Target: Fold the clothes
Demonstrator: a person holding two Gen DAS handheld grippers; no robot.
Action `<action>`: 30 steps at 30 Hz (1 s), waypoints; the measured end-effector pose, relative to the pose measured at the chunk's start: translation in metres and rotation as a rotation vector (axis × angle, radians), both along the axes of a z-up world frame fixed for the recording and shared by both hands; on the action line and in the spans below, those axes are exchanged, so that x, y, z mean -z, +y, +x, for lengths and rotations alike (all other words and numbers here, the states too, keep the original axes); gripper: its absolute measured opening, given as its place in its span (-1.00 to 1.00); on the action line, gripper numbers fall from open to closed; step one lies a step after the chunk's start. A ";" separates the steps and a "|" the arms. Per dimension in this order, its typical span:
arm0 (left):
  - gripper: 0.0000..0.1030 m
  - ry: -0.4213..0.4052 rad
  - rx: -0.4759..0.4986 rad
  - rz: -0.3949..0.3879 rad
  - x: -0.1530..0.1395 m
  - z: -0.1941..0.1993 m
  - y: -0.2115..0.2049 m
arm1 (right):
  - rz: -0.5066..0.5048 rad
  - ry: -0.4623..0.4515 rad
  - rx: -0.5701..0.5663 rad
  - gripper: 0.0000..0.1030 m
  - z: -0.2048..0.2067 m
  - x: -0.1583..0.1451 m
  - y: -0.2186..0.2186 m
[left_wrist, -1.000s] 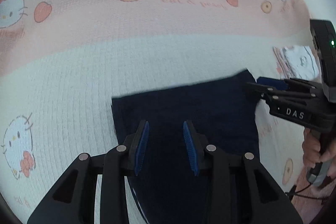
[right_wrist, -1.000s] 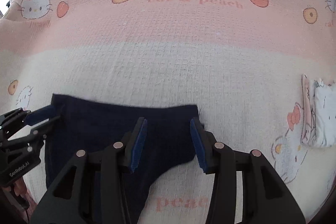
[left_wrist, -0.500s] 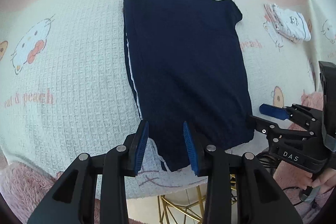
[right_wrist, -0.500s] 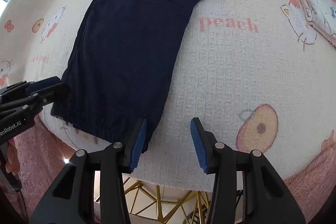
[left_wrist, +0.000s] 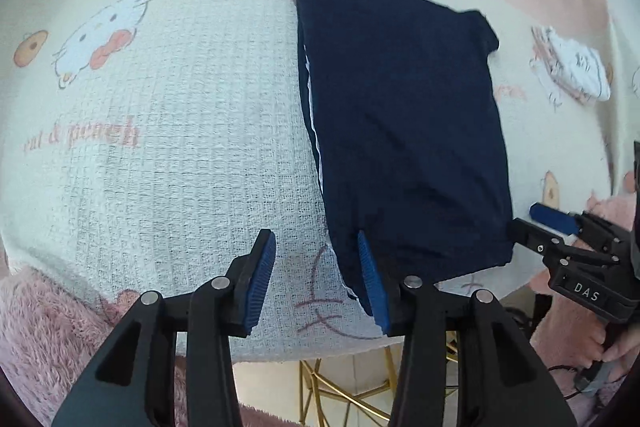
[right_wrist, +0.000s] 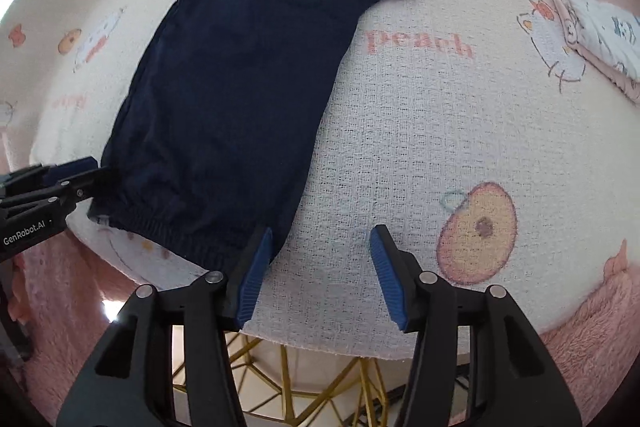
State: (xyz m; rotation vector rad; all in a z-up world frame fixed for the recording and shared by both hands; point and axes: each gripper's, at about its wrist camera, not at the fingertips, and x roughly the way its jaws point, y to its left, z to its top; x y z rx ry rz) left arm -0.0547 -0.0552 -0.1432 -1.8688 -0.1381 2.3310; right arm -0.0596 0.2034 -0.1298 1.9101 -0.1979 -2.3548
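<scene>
A dark navy pair of shorts (left_wrist: 404, 131) lies flat, folded in half lengthwise, on the cat-print blanket; it also shows in the right wrist view (right_wrist: 240, 99), with its elastic waistband nearest the table's front edge. My left gripper (left_wrist: 316, 279) is open and empty, hovering over the shorts' near left corner. My right gripper (right_wrist: 320, 267) is open and empty at the shorts' near right corner. Each gripper shows in the other's view, the right gripper (left_wrist: 560, 227) and the left gripper (right_wrist: 60, 183), beside the waistband.
A folded white and pink garment (left_wrist: 572, 67) lies to the right on the blanket (left_wrist: 160, 147), also in the right wrist view (right_wrist: 600, 31). The table's front edge drops to a gold wire frame (right_wrist: 320, 379) and pink fluffy rug (left_wrist: 48, 327).
Both grippers pulled back from low over the shorts to the near table edge. The shorts lie flat and in full view. The left gripper has shifted left.
</scene>
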 end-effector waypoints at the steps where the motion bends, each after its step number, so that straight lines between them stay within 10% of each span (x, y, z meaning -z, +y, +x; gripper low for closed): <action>1: -0.14 0.021 -0.014 0.005 -0.007 0.002 -0.003 | -0.025 0.009 0.018 0.02 0.001 -0.004 0.004; 8: -0.14 -0.061 -0.115 0.189 0.004 0.014 -0.012 | -0.176 -0.032 0.033 0.08 0.005 0.002 0.005; 30: -0.14 -0.118 -0.231 0.472 0.050 -0.003 0.002 | -0.130 0.009 -0.061 -0.16 0.027 0.006 -0.027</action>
